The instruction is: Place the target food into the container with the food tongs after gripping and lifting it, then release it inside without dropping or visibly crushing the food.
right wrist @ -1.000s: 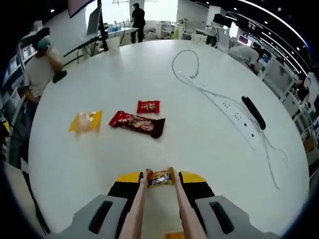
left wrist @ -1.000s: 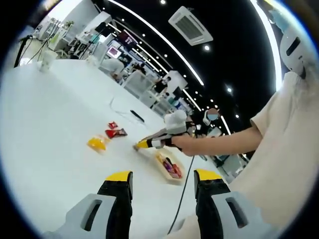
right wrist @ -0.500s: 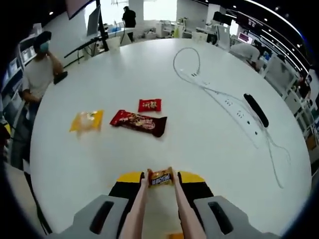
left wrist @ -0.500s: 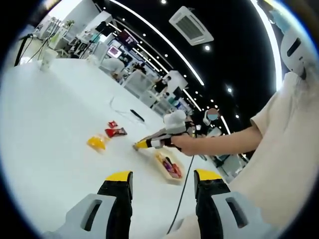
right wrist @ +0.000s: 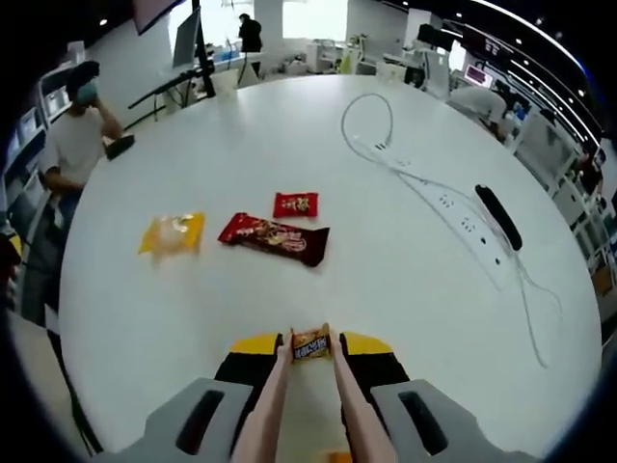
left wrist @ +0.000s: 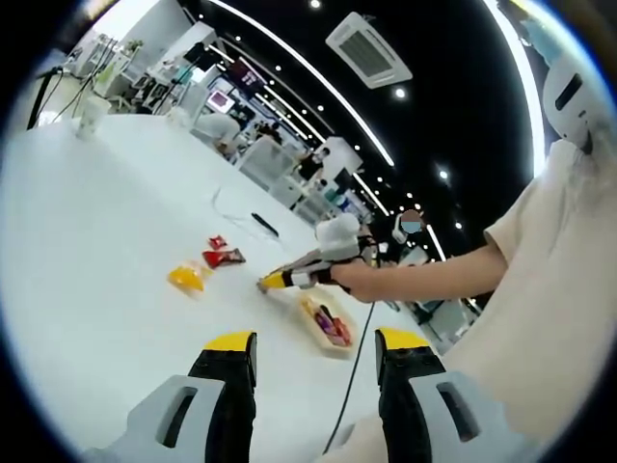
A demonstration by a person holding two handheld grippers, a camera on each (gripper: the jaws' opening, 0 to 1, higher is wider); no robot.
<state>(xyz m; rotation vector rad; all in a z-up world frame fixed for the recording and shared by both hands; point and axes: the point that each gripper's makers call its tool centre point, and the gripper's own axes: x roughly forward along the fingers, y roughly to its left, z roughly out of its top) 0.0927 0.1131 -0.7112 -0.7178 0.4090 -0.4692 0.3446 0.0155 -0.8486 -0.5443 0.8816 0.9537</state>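
Slightly shifted since the earlier frame, the red packets sit a little nearer in the right gripper view, which fits a camera move rather than the packets moving. There the pink two-armed food tongs (right wrist: 304,400), held between the right gripper (right wrist: 307,345) jaws, are clenched on a small orange-and-brown wrapped candy (right wrist: 310,343) at their tips, above the round white table (right wrist: 405,289). Beyond the tips lie a long dark-red snack bar wrapper (right wrist: 276,238), a small red square packet (right wrist: 295,204) just behind it, and a yellow crinkled packet (right wrist: 173,232) to the left.

The left gripper view adds the shallow cream container (left wrist: 326,323) with food inside, below the tongs (left wrist: 289,277), and the person's hand (left wrist: 349,278). The left gripper (left wrist: 313,359) hangs with jaws apart, holding nothing.
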